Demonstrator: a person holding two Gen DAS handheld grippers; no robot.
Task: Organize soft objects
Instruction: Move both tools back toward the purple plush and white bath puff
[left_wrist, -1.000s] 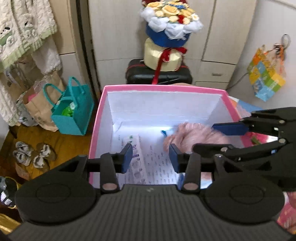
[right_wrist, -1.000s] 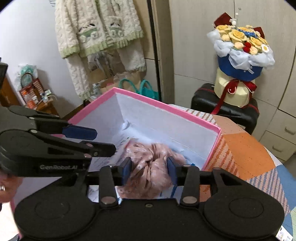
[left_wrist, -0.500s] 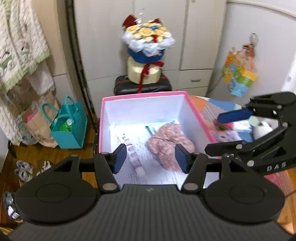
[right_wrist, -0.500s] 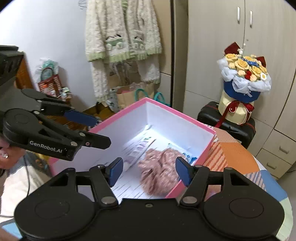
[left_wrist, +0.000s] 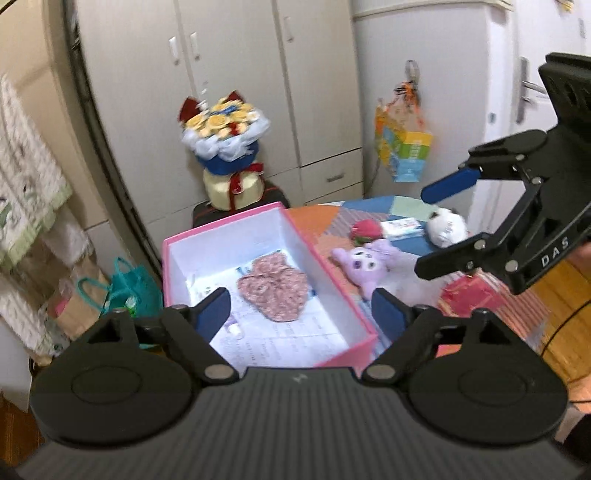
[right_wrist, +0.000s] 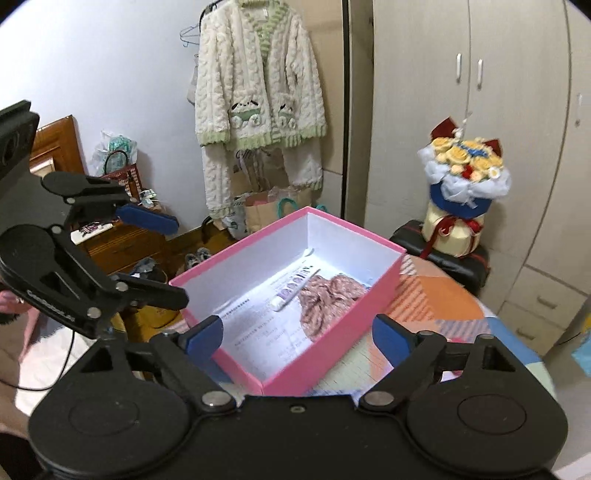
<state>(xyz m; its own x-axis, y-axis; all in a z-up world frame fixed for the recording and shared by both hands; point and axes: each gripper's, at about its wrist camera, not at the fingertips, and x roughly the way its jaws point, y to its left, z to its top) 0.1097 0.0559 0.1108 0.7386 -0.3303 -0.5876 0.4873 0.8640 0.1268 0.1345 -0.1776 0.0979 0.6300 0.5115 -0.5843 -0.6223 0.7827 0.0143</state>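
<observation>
A pink box (left_wrist: 334, 280) with a white inside stands on the table; it also shows in the right wrist view (right_wrist: 393, 278). A pink patterned soft cloth (left_wrist: 273, 290) lies in it, also seen in the right wrist view (right_wrist: 325, 295), beside a small tube (right_wrist: 293, 288). A purple plush toy (left_wrist: 365, 262), a white plush (left_wrist: 445, 225) and a red soft item (left_wrist: 365, 230) lie on the table right of the box. My left gripper (left_wrist: 301, 314) is open and empty above the box's near end. My right gripper (right_wrist: 297, 334) is open and empty, raised above the box.
A flower bouquet (left_wrist: 225, 147) stands on a black case behind the box. A teal bag (left_wrist: 129, 284) and a paper bag sit on the floor at left. A cream cardigan (right_wrist: 258, 92) hangs on the wardrobe. The table has a patchwork cover (right_wrist: 436, 302).
The right gripper let go of the pink cloth in the box and opened wide. Both grippers pulled up and back from the box, and the left one swung right, showing the plush toys.
</observation>
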